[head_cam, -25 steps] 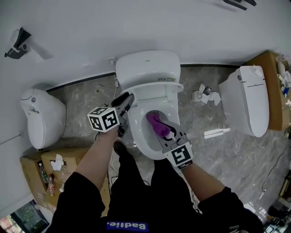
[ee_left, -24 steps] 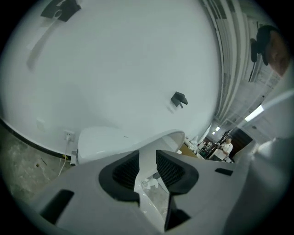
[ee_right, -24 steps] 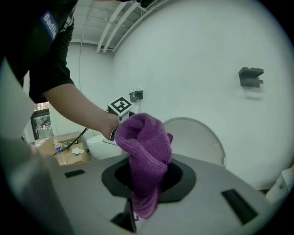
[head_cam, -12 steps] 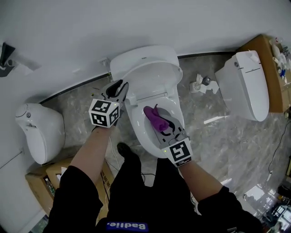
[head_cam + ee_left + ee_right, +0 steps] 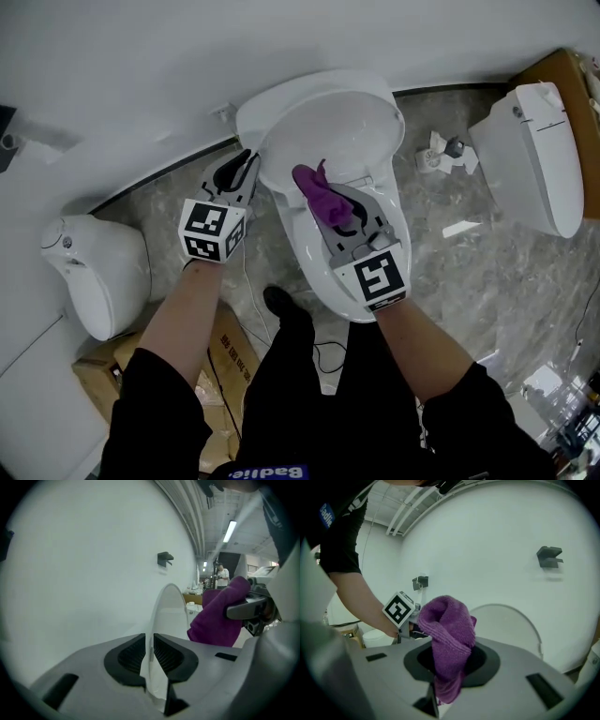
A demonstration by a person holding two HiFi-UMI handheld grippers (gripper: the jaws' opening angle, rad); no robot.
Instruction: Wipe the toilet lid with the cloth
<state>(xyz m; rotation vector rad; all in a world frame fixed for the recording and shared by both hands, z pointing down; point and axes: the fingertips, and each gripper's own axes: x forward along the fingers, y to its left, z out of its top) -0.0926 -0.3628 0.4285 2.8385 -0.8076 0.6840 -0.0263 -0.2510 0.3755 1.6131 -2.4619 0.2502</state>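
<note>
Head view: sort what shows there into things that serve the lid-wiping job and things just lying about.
For the job:
- toilet lid, raised
- purple cloth, clamped in the right gripper
- left gripper, whose jaws have just closed onto the lid's edge

Lying about:
- toilet at left
- toilet at right
- cardboard box
- crumpled paper

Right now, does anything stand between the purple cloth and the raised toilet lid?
Nothing visible does. The right gripper holds the purple cloth close before the toilet lid. The left gripper, whose jaws have just been closing on the lid's left edge, sits off to the side.
</note>
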